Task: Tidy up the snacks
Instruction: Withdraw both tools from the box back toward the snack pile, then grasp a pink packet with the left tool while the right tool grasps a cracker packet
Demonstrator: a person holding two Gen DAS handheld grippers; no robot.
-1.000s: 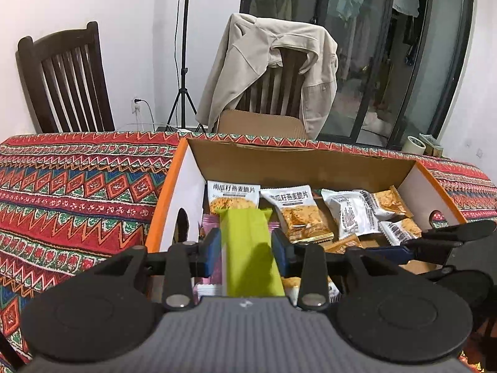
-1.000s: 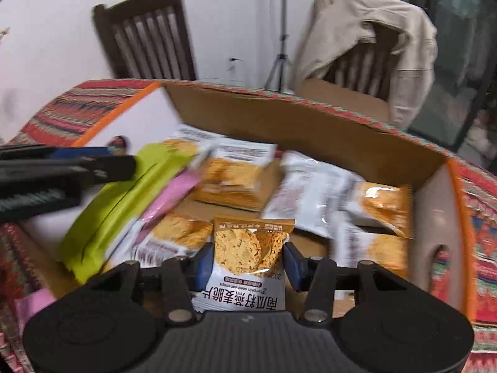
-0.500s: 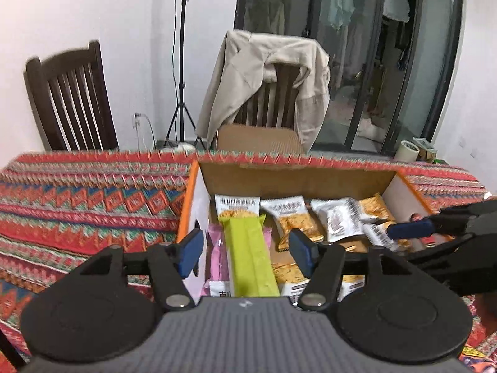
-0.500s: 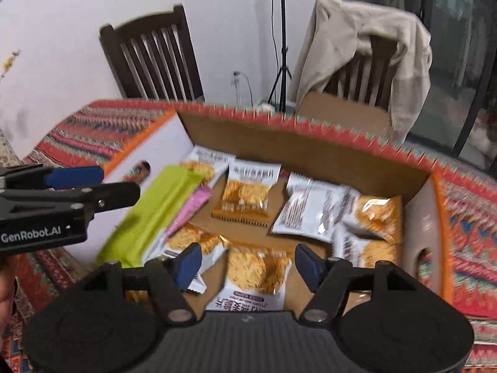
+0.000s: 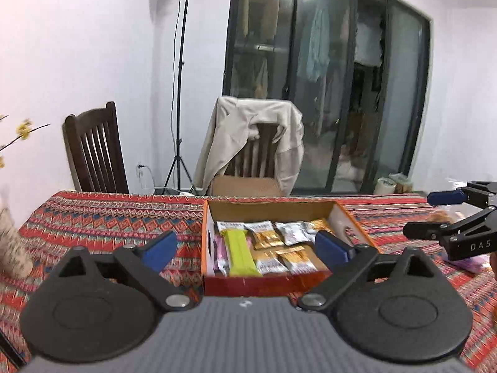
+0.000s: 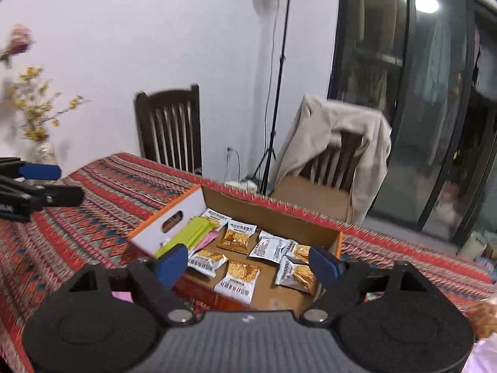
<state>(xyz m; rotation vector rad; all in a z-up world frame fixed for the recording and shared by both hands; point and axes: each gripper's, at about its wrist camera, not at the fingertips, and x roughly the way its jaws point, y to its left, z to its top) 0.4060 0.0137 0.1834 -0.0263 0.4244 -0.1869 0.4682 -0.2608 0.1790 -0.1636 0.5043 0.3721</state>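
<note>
On the patterned tablecloth point(image 5: 108, 217), the cardboard box point(image 5: 270, 208) already holds the snacks: a green packet point(image 5: 240, 251) and pink ones along its left wall, cracker packs point(image 6: 239, 276) across the floor. Loose items at the far right edge suggest work remains. Left gripper point(image 5: 245, 247) and right gripper point(image 6: 248, 262) both hang above, spread wide, grasping nothing.

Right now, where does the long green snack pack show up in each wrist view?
Left wrist: green pack lies lengthwise in the box's left part, centre frame, between the open fingers.
Right wrist: green pack lies against the box's white left wall, left of centre.
Shared landmark: jacket-draped chair behind the cardboard box.
</note>
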